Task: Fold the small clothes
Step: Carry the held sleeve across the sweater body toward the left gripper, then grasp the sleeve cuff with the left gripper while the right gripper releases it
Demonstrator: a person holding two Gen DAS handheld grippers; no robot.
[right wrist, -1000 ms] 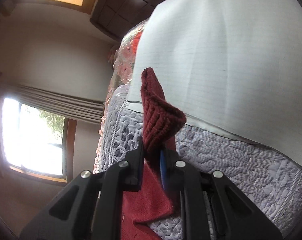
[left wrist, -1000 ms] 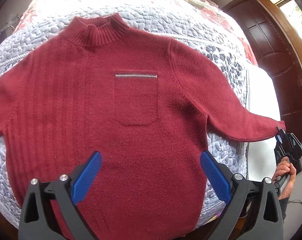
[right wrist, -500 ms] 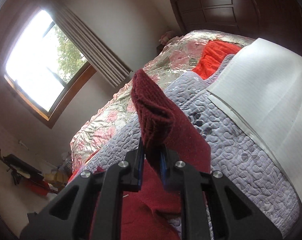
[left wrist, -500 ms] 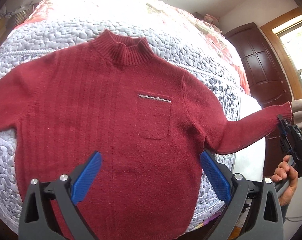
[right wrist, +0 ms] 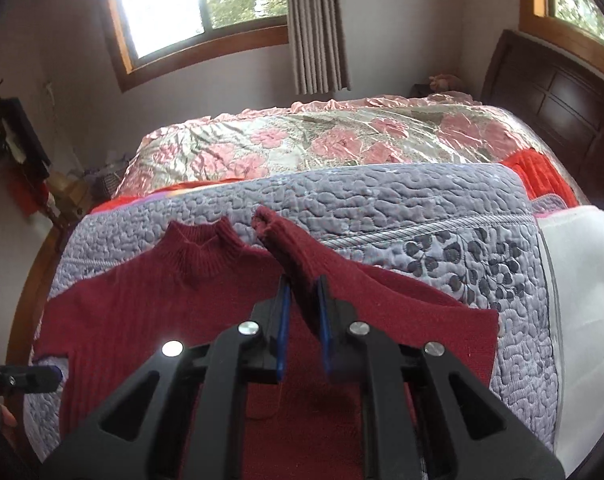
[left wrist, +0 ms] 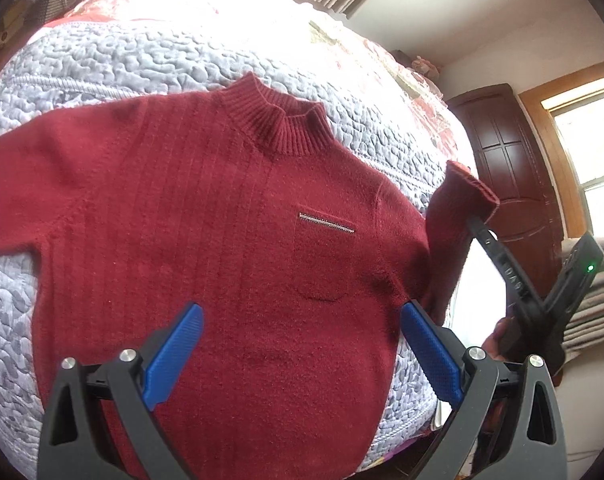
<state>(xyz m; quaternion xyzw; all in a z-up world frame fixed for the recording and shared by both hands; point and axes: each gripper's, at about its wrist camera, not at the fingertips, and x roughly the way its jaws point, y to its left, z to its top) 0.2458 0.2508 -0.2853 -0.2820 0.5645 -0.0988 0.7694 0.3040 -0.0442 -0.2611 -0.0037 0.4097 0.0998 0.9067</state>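
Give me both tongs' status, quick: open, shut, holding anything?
Left tongs: open, empty, hovering above the red sweater.
Right tongs: shut on the sweater's sleeve, lifting it over the sweater's body.

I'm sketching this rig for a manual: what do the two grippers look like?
Both the left gripper and the right gripper have black angular plastic arms with silver round bolts and blue textured pads. The right one's body shows a small green light.

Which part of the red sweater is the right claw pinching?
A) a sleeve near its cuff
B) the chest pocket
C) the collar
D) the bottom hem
A: the right claw is closed on the sleeve just behind the cuff, lifting it above the sweater.
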